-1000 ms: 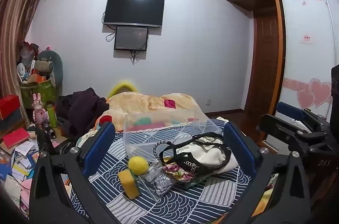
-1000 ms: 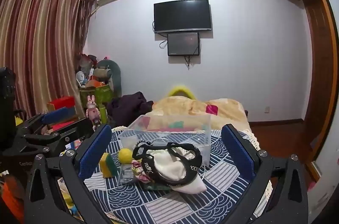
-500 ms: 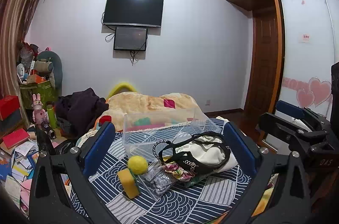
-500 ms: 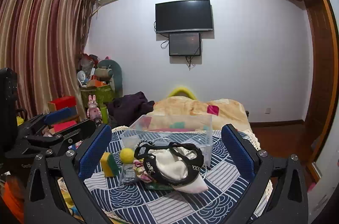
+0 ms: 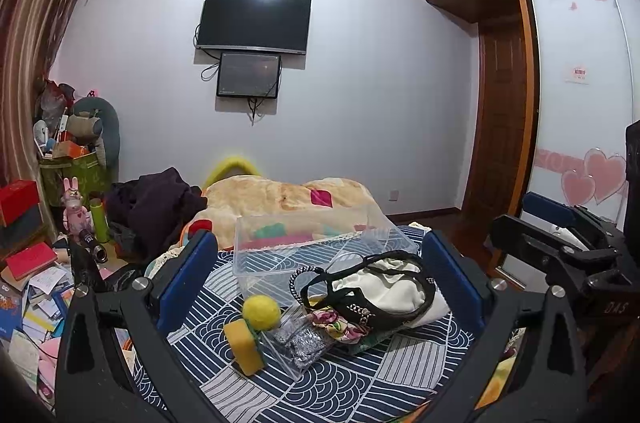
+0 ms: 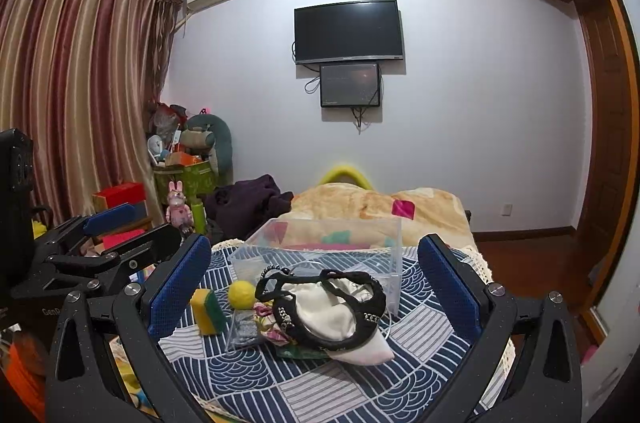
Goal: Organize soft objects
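— Sponge (image 5: 244,347) first on the left, yellow with a green face, standing on the blue patterned bedspread (image 5: 352,383). What's beside it?

— Yellow felt ball (image 5: 261,312), touching the sponge's upper corner. Then a small clear tray (image 5: 298,345) with something grey and glittery in it, a floral scrap (image 5: 340,325), and a cream cloth (image 5: 394,293) ringed by black straps (image 5: 362,311).

— And the clear plastic bin (image 5: 312,251)?

— Just behind the pile, open-topped, with no soft items visible in it.

— Claws?

— Left gripper (image 5: 320,287) hangs above the bedspread, blue pads spread wide either side of the pile, holding nothing. Right gripper (image 6: 316,287) is the same: jaws wide apart, gripping nothing, framing the ball (image 6: 242,295), sponge (image 6: 208,311) and cloth (image 6: 332,319), with the bin (image 6: 332,247) beyond.

— Each sees the other?

— Yes, left one at the left edge of the right view, right one at the right edge of the left view.
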A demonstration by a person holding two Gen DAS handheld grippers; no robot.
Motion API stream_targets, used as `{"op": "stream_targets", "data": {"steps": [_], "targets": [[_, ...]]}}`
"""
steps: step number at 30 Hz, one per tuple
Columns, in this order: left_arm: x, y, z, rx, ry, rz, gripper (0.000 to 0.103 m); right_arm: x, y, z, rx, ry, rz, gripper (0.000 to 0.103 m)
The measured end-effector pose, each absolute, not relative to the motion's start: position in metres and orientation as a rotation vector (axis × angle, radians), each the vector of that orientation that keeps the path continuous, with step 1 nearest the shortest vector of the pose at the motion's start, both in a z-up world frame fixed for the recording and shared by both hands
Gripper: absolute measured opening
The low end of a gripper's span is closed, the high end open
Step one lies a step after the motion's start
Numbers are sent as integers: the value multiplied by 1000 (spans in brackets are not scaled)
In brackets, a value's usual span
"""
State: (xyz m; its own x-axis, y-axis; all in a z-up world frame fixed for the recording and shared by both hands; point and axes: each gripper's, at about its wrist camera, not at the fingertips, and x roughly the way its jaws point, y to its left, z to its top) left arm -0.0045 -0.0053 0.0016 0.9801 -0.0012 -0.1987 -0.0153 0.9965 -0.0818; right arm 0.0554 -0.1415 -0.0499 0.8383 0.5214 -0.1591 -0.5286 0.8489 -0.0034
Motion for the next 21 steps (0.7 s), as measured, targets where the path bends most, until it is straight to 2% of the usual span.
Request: {"op": "stream_targets", "data": {"steps": [21], "targets": [[-7, -8, 4, -70, 189, 9, 103, 51, -140, -49, -52, 149, 561, 103]]}}
